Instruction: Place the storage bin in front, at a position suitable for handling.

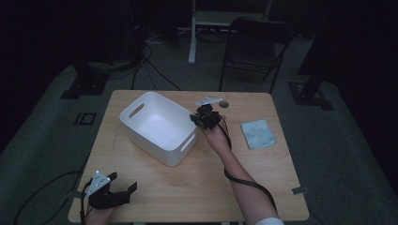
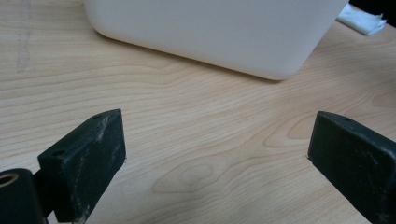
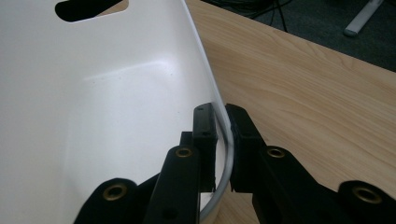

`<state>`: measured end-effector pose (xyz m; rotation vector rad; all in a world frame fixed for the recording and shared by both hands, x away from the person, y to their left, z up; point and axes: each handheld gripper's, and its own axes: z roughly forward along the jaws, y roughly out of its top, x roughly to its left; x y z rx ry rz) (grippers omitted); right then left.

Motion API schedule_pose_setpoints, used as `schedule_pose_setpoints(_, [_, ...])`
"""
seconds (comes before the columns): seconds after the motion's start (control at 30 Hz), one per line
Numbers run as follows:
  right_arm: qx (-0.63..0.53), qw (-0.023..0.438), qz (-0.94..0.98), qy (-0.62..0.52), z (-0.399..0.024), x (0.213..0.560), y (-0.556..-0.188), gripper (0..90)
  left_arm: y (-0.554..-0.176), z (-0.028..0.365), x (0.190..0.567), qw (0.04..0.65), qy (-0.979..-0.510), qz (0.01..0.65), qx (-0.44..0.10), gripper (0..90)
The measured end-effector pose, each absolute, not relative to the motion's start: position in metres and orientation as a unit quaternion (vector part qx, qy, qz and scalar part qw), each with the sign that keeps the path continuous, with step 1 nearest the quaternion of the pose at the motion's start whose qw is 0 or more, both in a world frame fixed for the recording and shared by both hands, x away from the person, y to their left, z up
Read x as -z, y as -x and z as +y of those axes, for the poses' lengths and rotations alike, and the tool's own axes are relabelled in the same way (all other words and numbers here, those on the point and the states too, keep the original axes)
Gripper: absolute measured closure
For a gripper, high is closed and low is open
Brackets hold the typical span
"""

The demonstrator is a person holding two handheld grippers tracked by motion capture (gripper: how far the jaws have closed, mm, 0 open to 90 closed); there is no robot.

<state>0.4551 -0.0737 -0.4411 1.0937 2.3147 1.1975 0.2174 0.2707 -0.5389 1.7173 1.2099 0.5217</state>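
Right hand-held gripper (image 3: 223, 140) clamped on rim of white bin (image 1: 157, 126), one jaw inside the wall, one outside, at the bin's right far corner. Bin sits mid-table, slightly left of centre, turned at an angle, handle slot (image 3: 91, 7) on the far wall. Left hand-held gripper (image 1: 112, 193) idle at near left of table (image 1: 197, 187), jaws wide, nothing between them. Step looks like dragging or lifting the bin by its rim: keep the pinch deep on the wall, pull low and steady so the thin rim doesn't slip or flex. Room: open wood near and right of bin; blue cloth (image 1: 257, 134) lies right, well apart; small dark disc (image 1: 224, 103) near far edge just beyond the gripper. Far edge is close, so moving nearward is safer
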Motion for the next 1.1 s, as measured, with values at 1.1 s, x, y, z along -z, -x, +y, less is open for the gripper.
schedule_pose_setpoints(1.1, [-0.408, 0.148, 0.825, -0.361, -0.128, 0.439, -0.423, 84.2, -0.219, 0.262, 0.541, 0.460, -0.704, 0.497, -0.214, 4.2])
